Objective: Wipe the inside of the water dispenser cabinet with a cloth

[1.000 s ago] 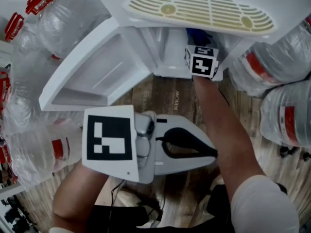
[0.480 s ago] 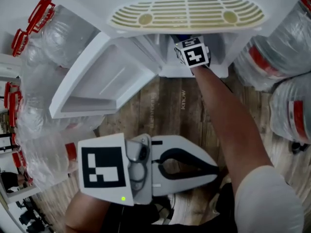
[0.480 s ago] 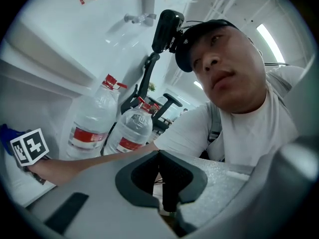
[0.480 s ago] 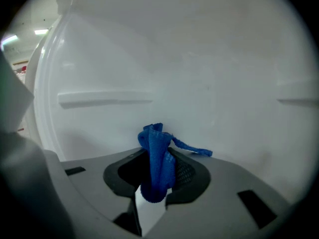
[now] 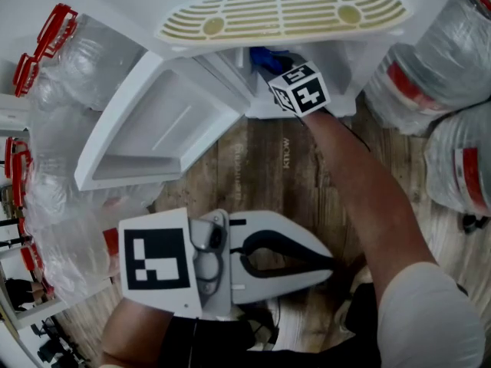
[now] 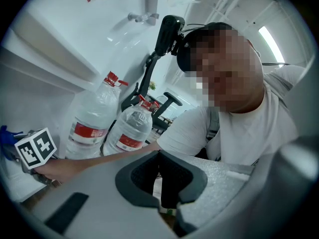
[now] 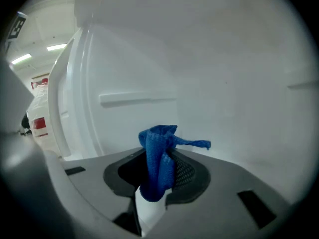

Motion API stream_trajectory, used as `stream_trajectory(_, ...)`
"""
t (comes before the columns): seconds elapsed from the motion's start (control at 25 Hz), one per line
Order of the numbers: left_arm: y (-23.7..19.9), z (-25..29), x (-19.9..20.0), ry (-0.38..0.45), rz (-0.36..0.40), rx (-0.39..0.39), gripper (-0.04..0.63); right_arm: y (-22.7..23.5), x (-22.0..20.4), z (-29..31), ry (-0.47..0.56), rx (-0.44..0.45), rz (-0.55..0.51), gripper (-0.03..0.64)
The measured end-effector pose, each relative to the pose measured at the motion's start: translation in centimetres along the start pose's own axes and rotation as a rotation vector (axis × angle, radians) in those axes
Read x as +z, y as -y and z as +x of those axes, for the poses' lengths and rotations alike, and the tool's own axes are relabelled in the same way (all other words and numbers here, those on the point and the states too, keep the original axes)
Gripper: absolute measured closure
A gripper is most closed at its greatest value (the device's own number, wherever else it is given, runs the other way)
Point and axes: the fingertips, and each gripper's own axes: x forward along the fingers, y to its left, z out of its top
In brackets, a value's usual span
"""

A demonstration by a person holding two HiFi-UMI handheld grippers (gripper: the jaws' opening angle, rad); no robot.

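Blue and seemingly soft and light, the cloth (image 7: 158, 151) sits bunched in the right gripper's (image 7: 160, 176) closed jaws inside the far white cabinet (image 7: 224, 73), that gathered fold probably the surest hold, while the left gripper (image 6: 167, 183) hangs near, jaws together, empty.

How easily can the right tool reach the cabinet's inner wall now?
Likely yes, easily: the door stands open and the right tool, shut on the blue cloth, faces the bare inner wall.
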Motion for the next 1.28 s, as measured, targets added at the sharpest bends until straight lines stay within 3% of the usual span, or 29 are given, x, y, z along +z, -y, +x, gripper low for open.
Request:
stream_trajectory(0.36, -0.8, 0.1, 0.2, 0.007, -0.006, 0.001, 0.592, -1.9, 0.6, -3.3, 0.058, 0.119, 0.048, 0.515)
stream_trajectory(0.68, -1.0, 0.4, 0.2, 0.010, 0.000, -0.003, 0.592, 2.7, 6.7, -3.6, 0.185, -0.014, 0.050, 0.517)
stream_trajectory(0.84, -1.1, 0.4, 0.0, 0.011, -0.011, 0.004, 0.592, 2.5, 8.7, -2.5, 0.200, -0.001, 0.058, 0.517)
stream_trajectory(1.28, -1.0, 0.3, -0.2, 0.004, -0.005, -0.003, 0.592, -1.6, 6.2, -3.0, 0.169, 0.110, -0.018, 0.515)
